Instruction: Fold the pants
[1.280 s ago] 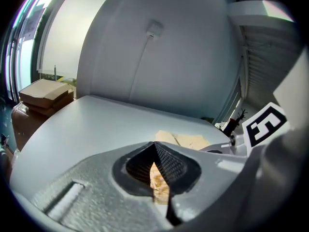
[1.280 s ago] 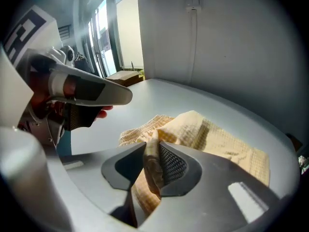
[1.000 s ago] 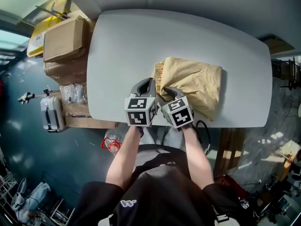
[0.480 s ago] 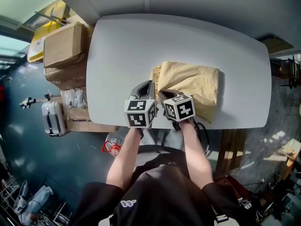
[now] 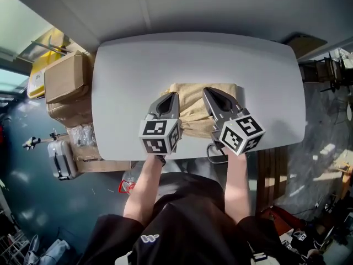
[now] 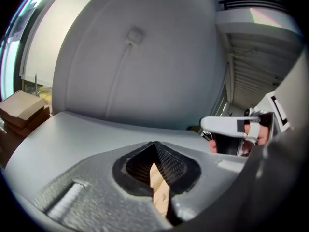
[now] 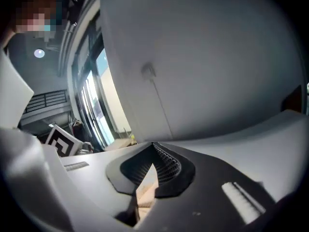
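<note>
My left claw (image 5: 174,97) is clamped on the near left part of the yellow pants (image 5: 192,101), and in its own view I see a strip of the cloth pinched between the jaws. My right claw (image 5: 208,93) has just been closing, and it bites the cloth at the near right part. The pants lie as a folded bundle on the white counter (image 5: 127,65), close to its front edge

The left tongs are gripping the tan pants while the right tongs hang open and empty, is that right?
No. The right tongs have just closed on the pants too, as the right gripper view shows; the left tongs do grip them.
</note>
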